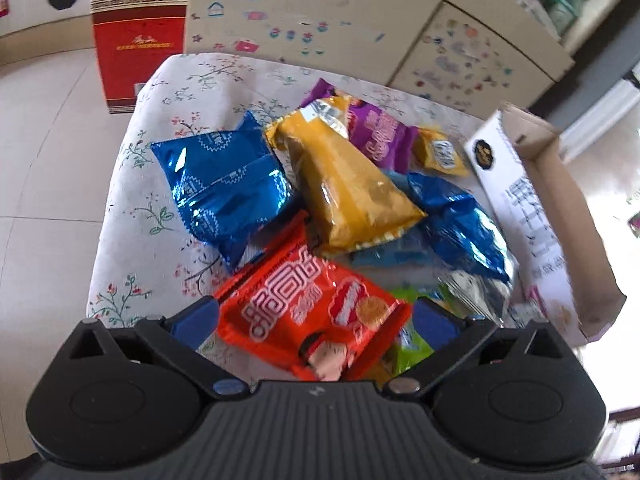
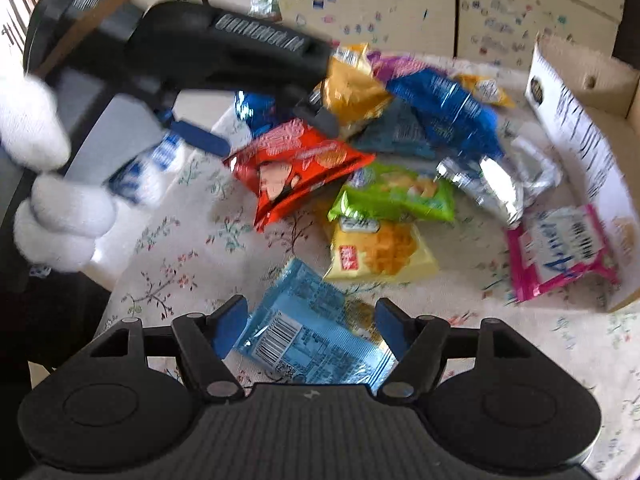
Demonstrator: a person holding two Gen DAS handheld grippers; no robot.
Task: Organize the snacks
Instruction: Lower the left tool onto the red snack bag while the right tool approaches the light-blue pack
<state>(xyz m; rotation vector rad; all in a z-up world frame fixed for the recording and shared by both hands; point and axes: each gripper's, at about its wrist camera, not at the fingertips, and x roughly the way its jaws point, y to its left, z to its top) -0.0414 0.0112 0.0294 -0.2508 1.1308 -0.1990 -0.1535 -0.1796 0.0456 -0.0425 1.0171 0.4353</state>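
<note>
Left gripper: jaws wide apart, straddling the red pack, blue pads either side of it; can't tell if the pads touch the wrapper, no squeeze visible. The pack lies flat on the floral cloth near the table's near edge, partly over a green pack.

Right gripper: jaws wide apart, holding nothing, a light blue pack lying flat between the fingers near the table's near edge, barcode side up.

Beyond that in the right view: a yellow pack, then the green pack overlapping its far end, the red pack to their left. Silver pack right of green. Pink-edged pack at the right side, against the box.

Gloved hand at left in the right view grips the other tool's black handle, its blue pad above the red pack.

Mid-table pile, left view: shiny blue pack at left, mustard pack leaning over the middle, second blue pack at right, purple pack behind, small yellow pack beside it.

The open cardboard box sits along the table's right edge, white printed flap facing the pile.

Far: stickered cabinet behind the table, red carton on the floor at the far left corner.
</note>
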